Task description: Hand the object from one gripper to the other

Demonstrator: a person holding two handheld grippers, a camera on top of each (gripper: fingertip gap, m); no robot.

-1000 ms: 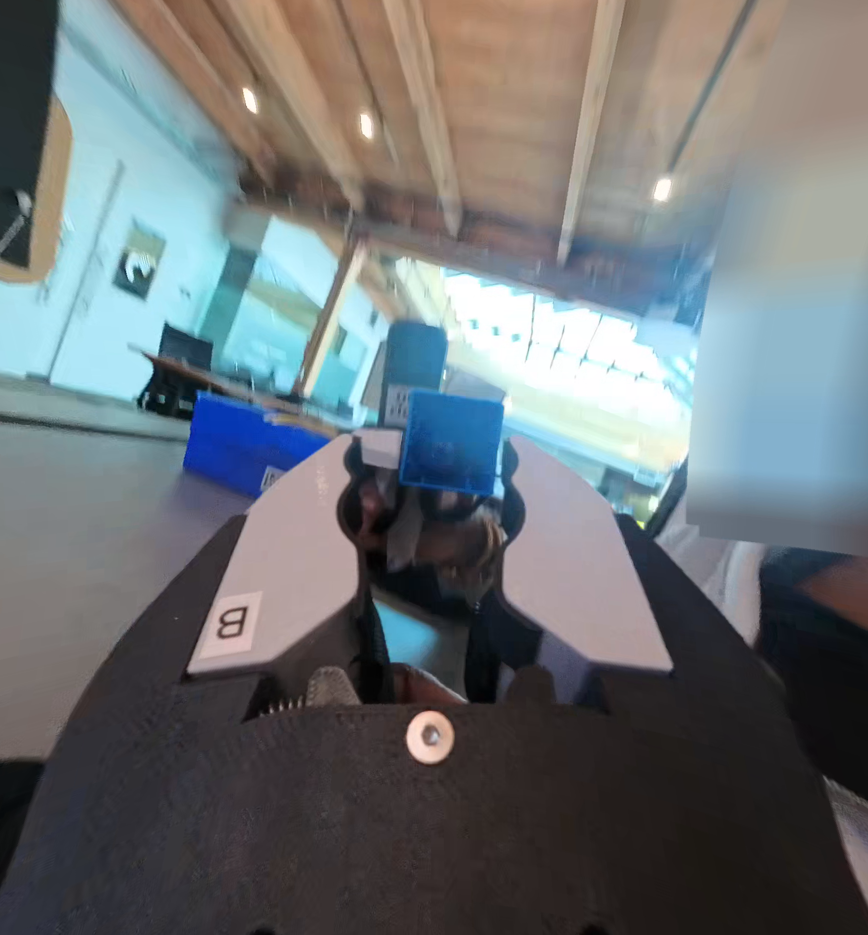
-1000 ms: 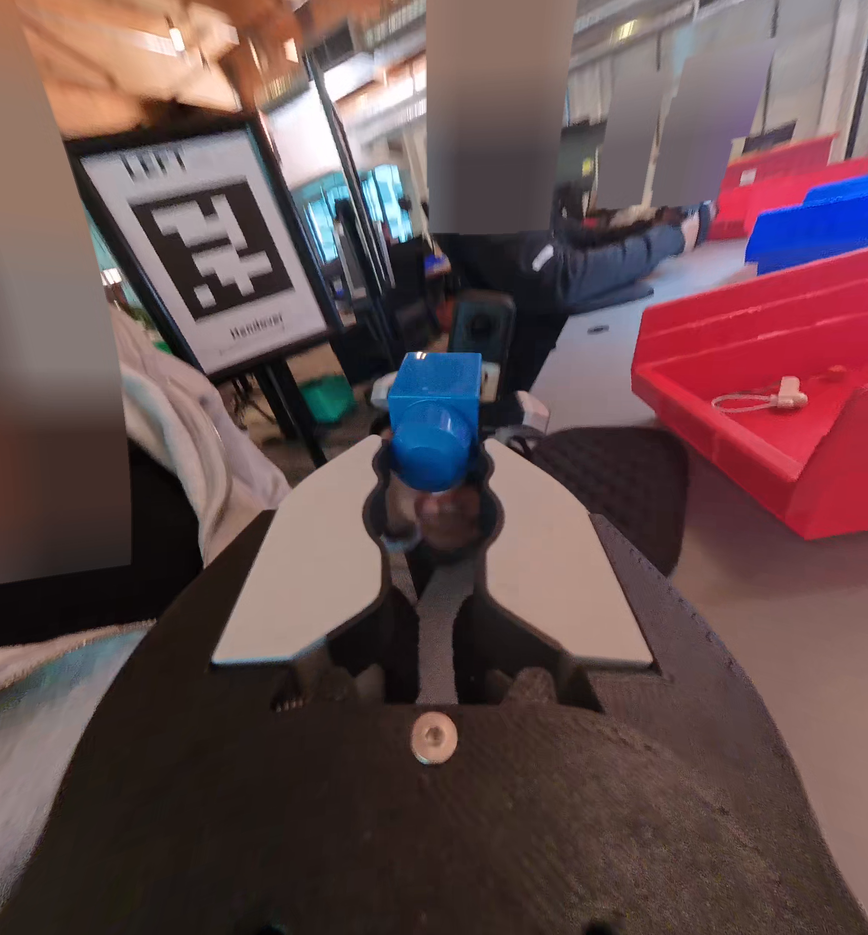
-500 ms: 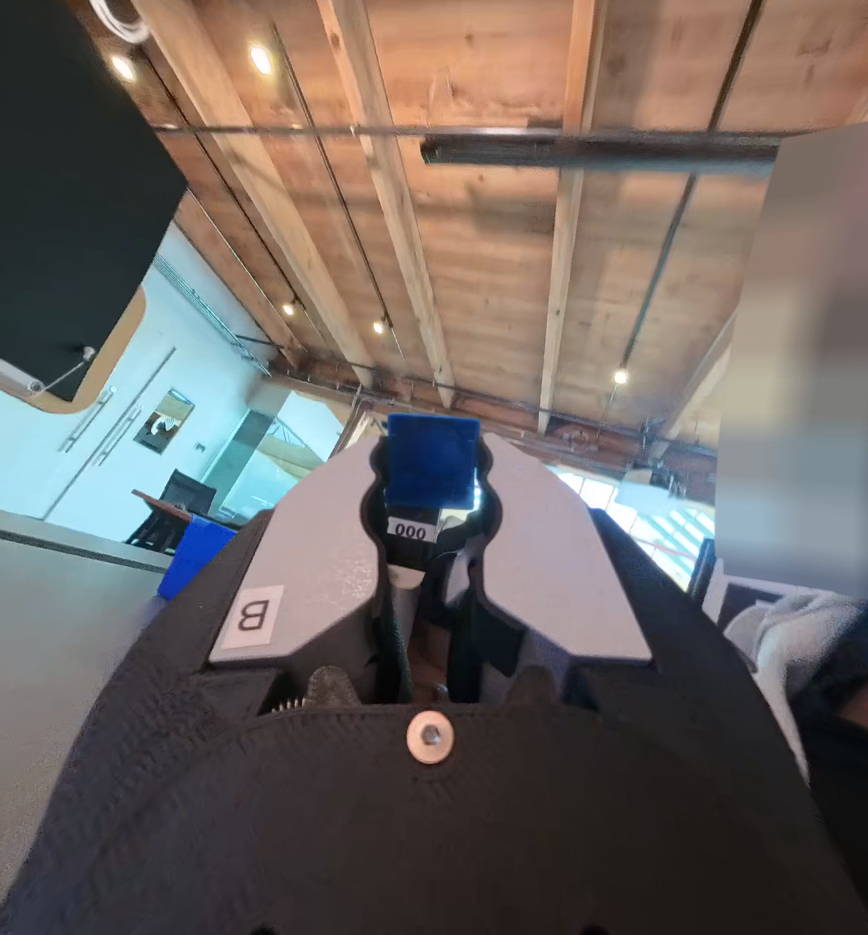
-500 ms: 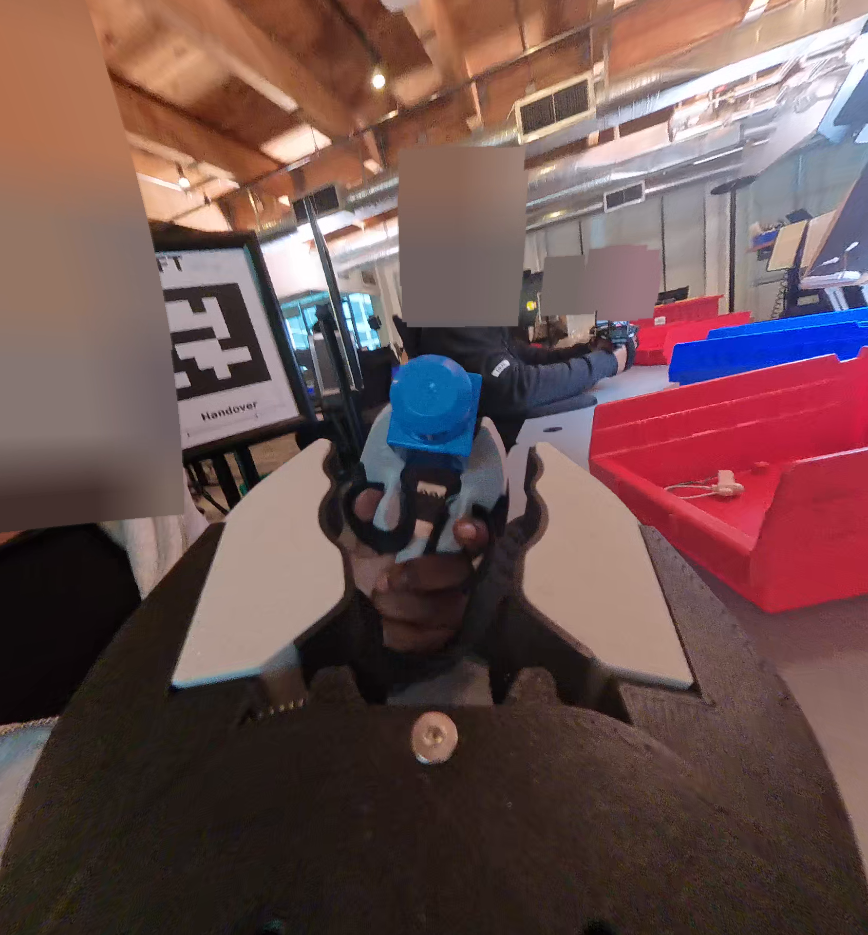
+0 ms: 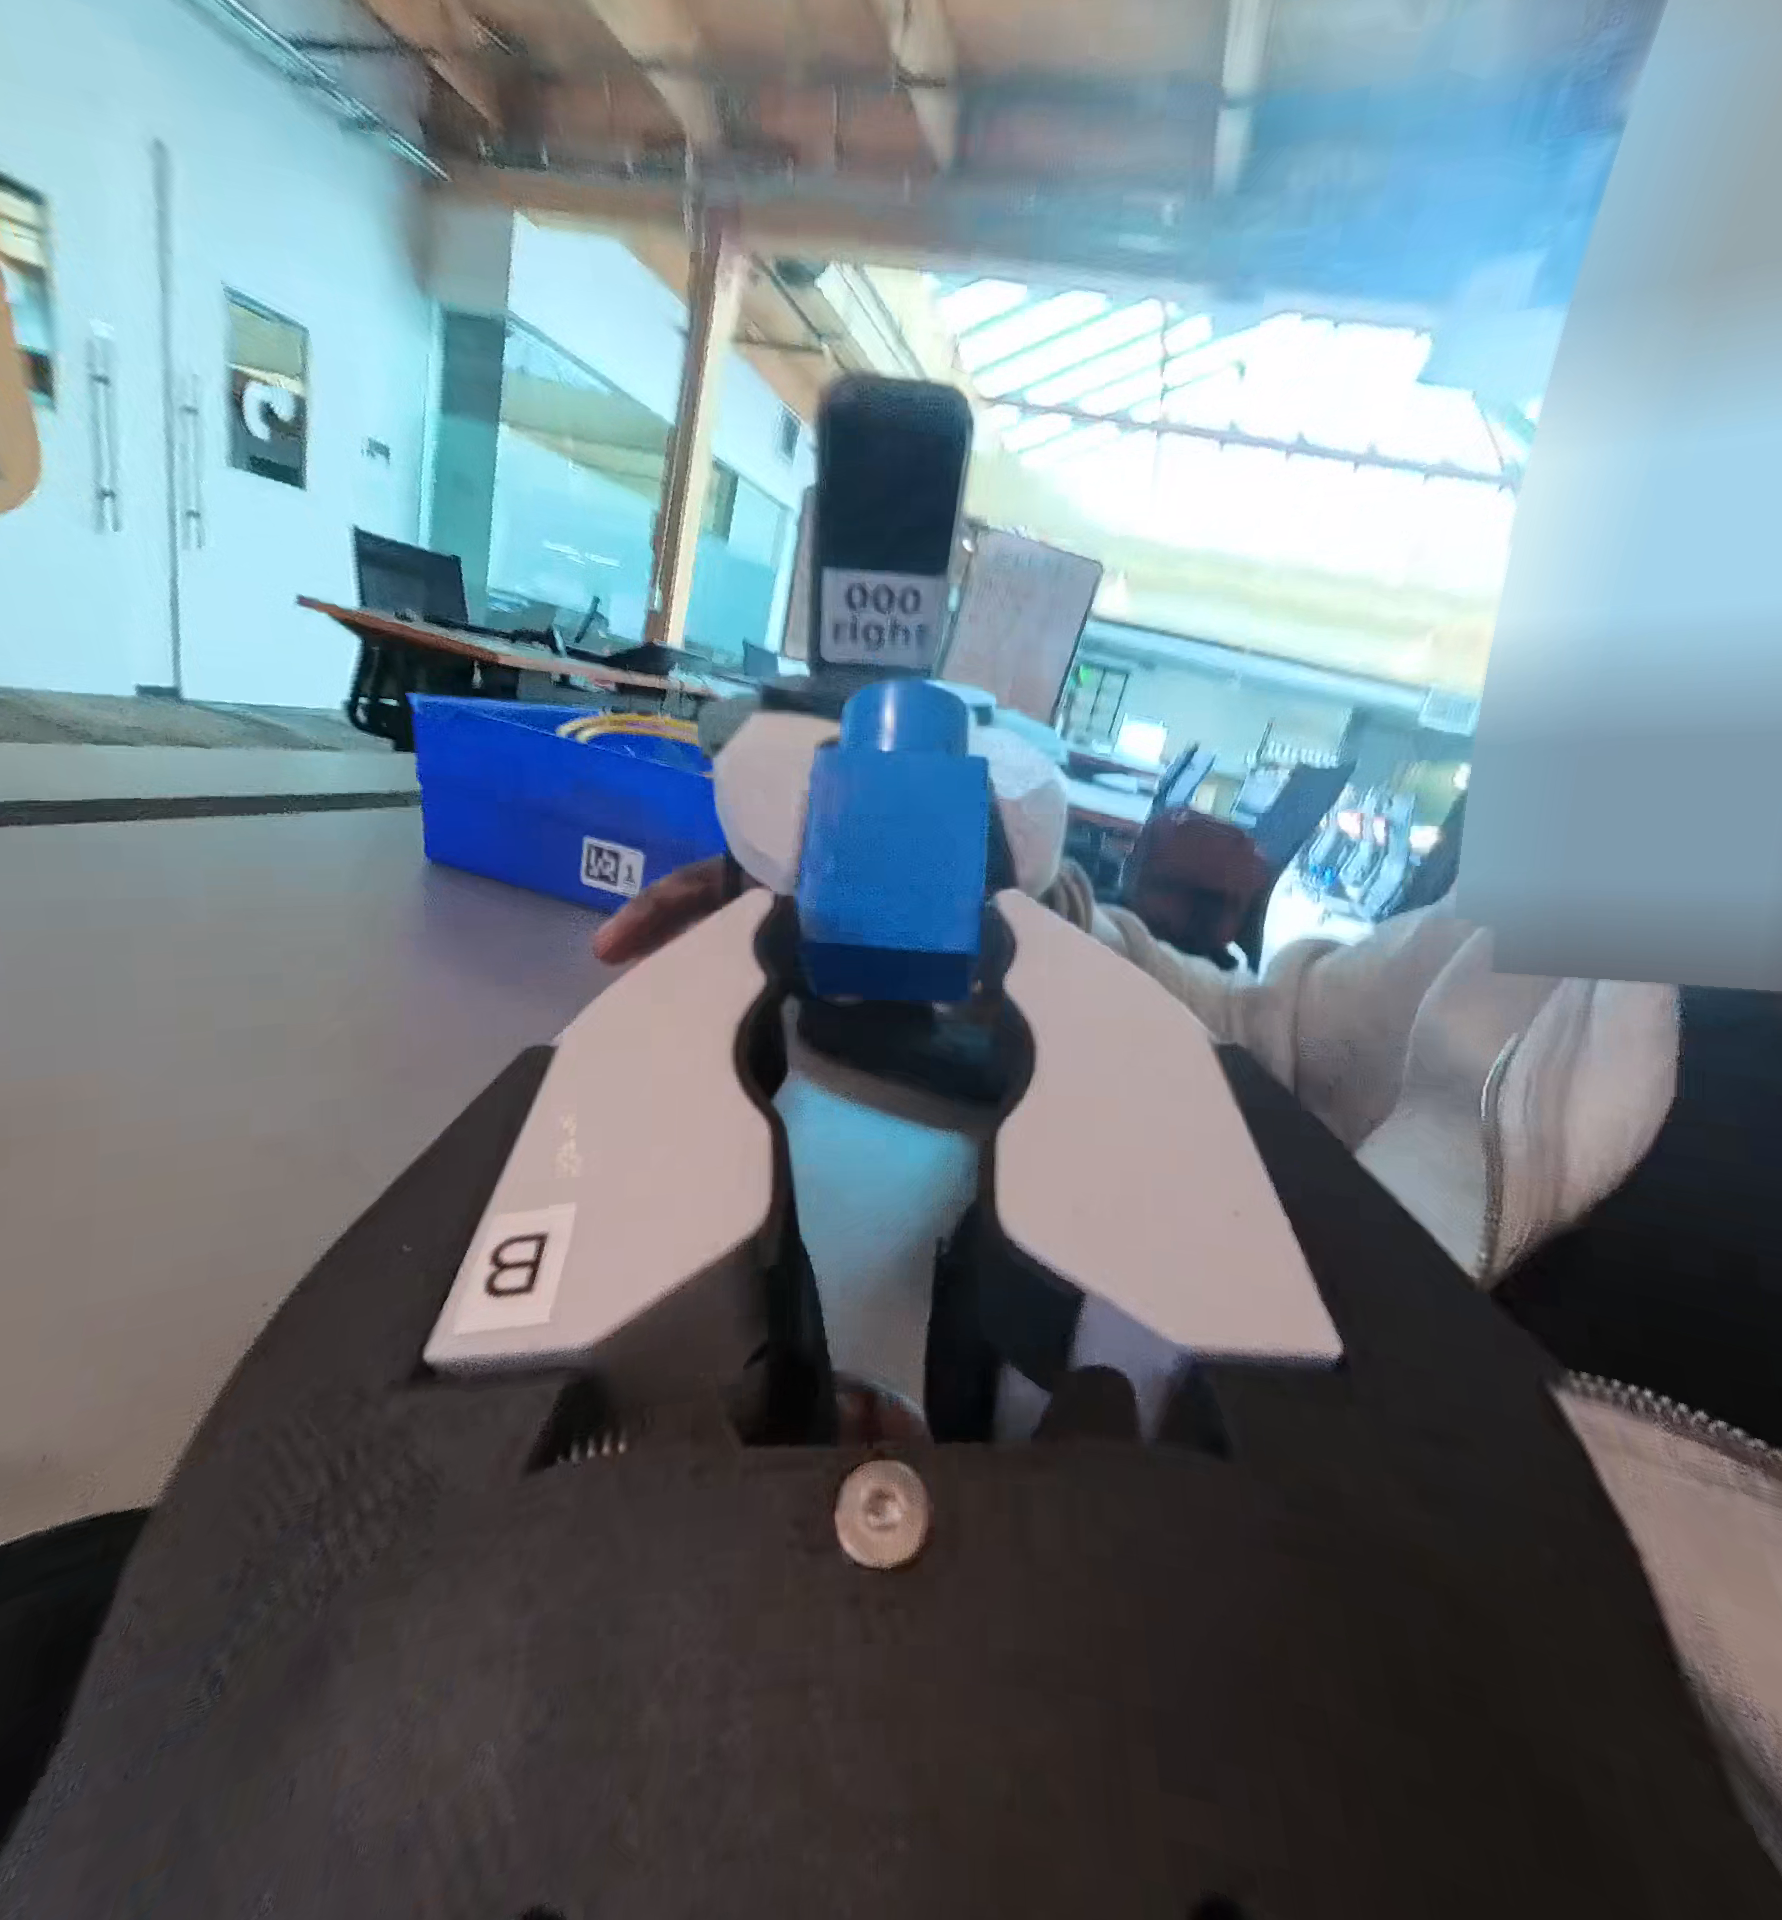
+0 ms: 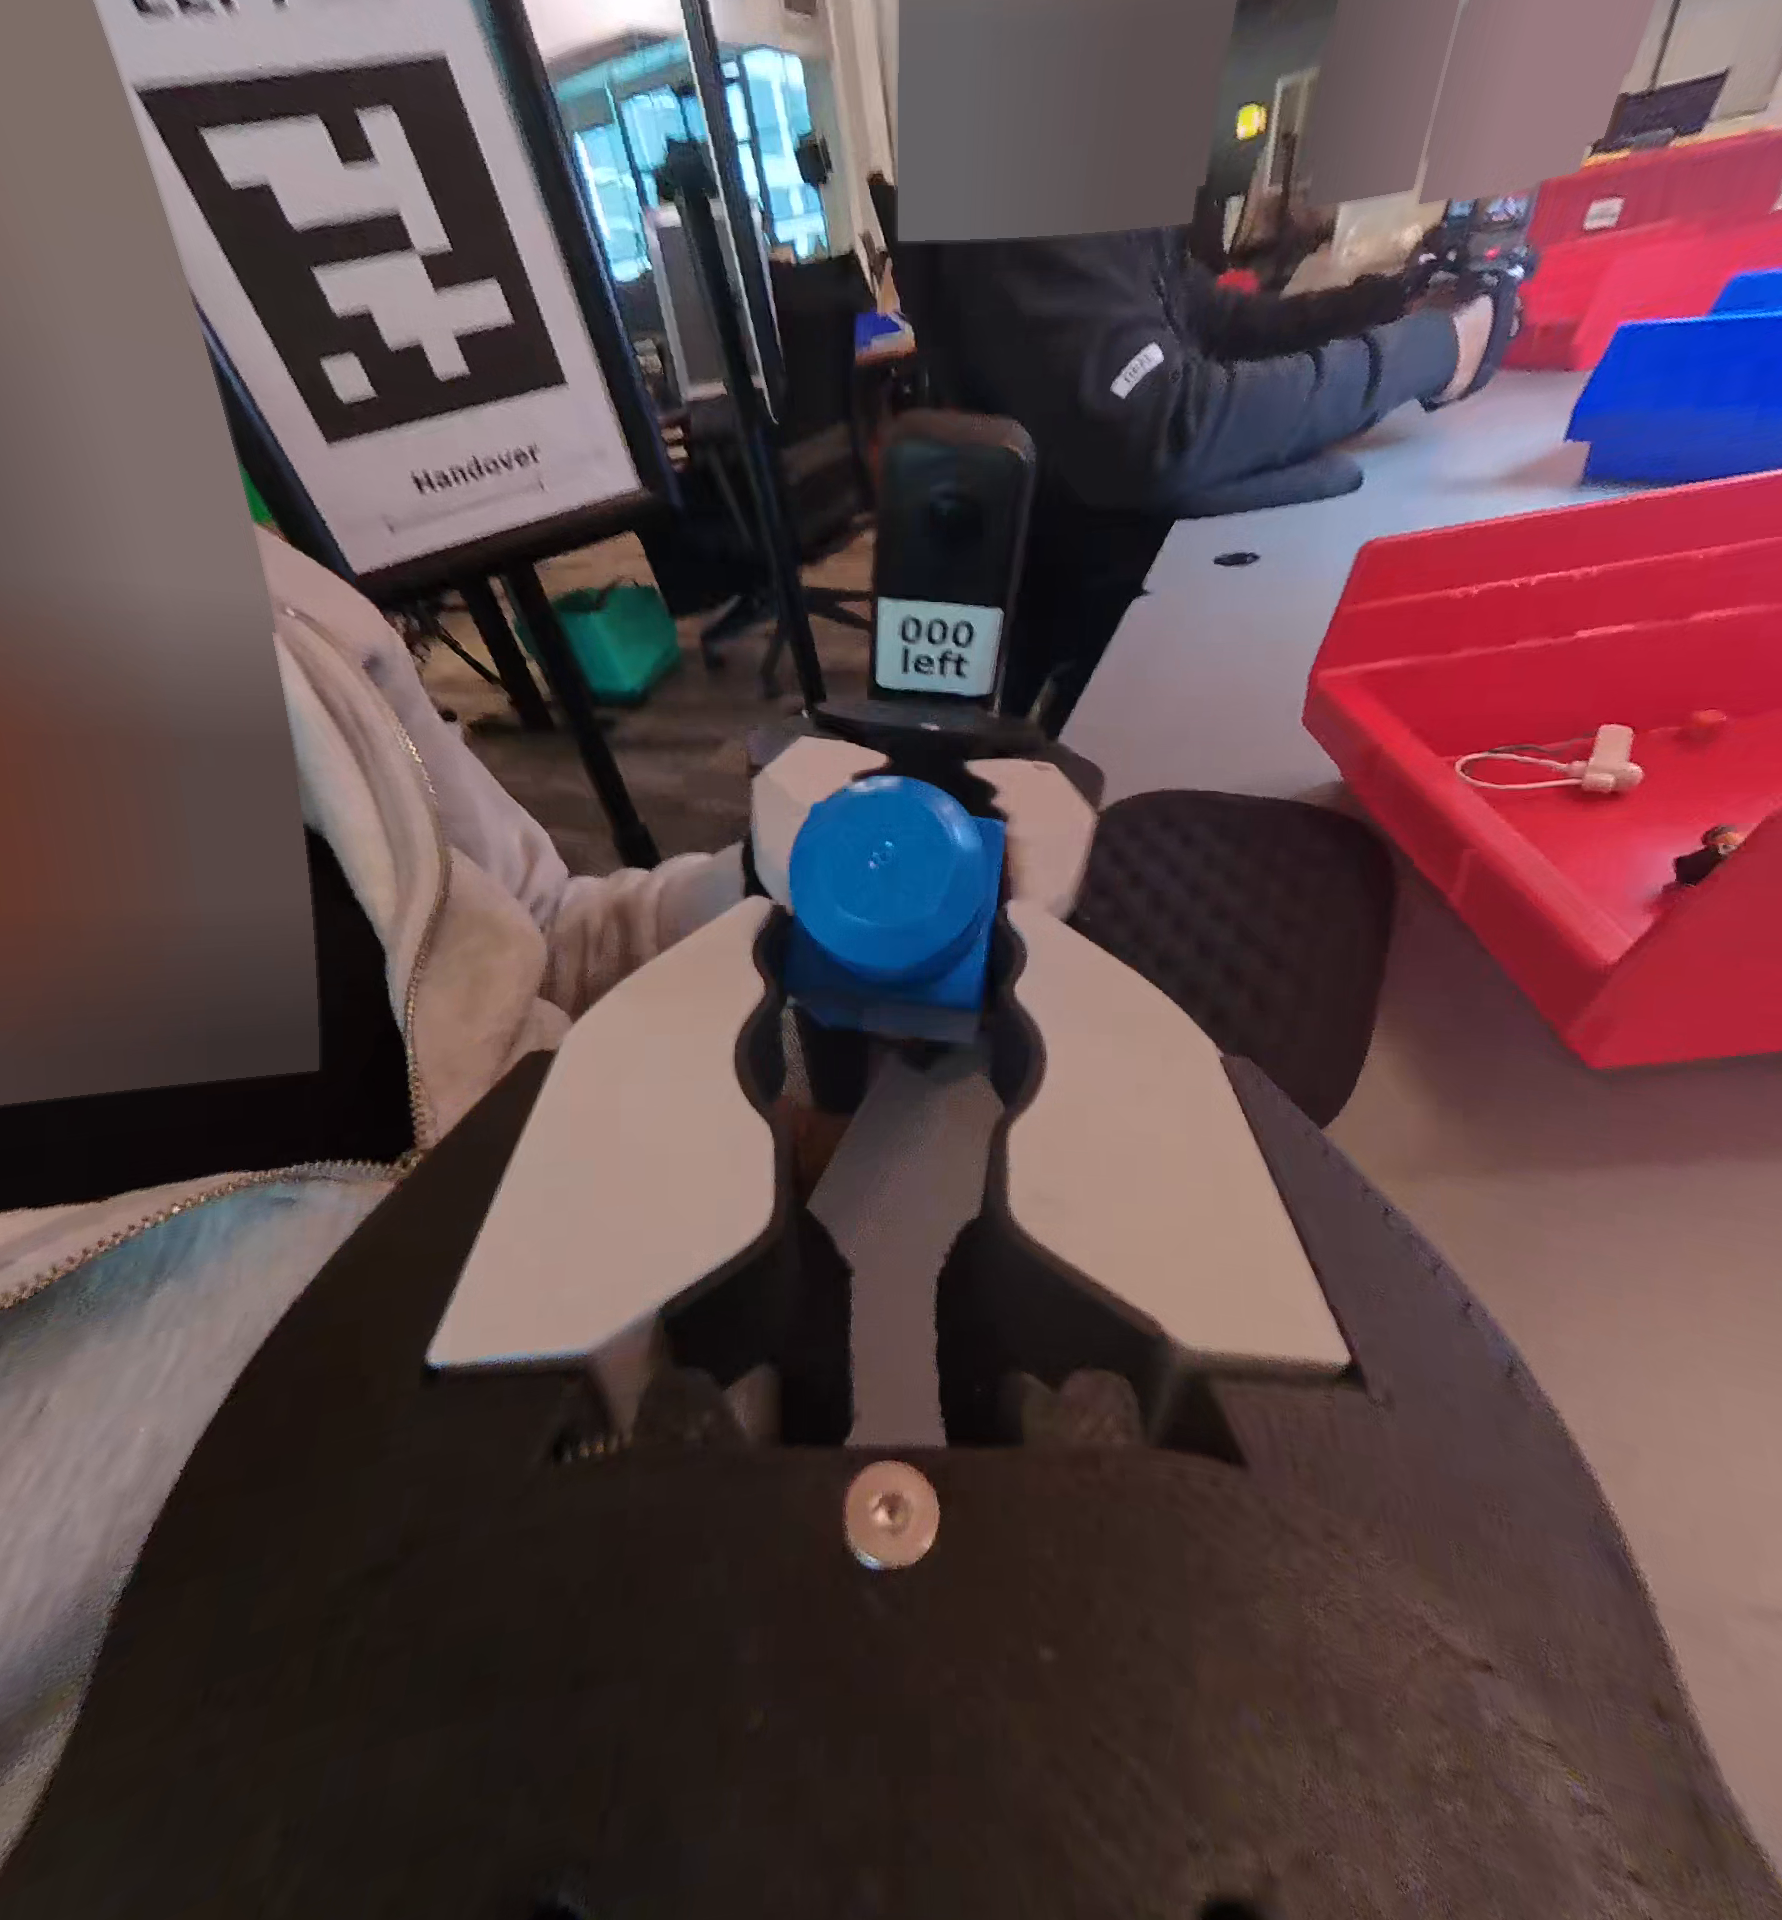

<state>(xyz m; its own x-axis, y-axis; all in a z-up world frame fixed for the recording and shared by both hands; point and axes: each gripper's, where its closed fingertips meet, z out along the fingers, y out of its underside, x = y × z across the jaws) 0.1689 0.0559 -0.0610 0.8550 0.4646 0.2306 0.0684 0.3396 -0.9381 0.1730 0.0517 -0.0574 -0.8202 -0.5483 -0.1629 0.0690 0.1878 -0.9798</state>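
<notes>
A blue block with a round stud [image 5: 887, 883] sits between my two grippers, which face each other tip to tip. My left gripper [image 5: 882, 940] is shut on the block's square body. The stud points away from it, toward the right gripper's grey fingers [image 5: 757, 795] just behind. In the right wrist view the stud [image 6: 882, 883] faces the camera. My right gripper [image 6: 887, 971] is closed against the block's sides. The left gripper's fingers [image 6: 1058, 831] flank the block from the far side.
A blue bin [image 5: 554, 800] stands on the grey table [image 5: 191, 987]. A red bin [image 6: 1593, 831] holding a white cable is at right, with blue bins [image 6: 1718, 384] behind. A marker board on an easel [image 6: 367, 260], a black chair [image 6: 1230, 935] and a seated person [image 6: 1178, 364] lie beyond. My left and right fingertips are right by each other.
One second ago the right gripper held the block. Half a second ago the left held it, with the right wide open. Now the right has closed on it again, and both views have tilted down.
</notes>
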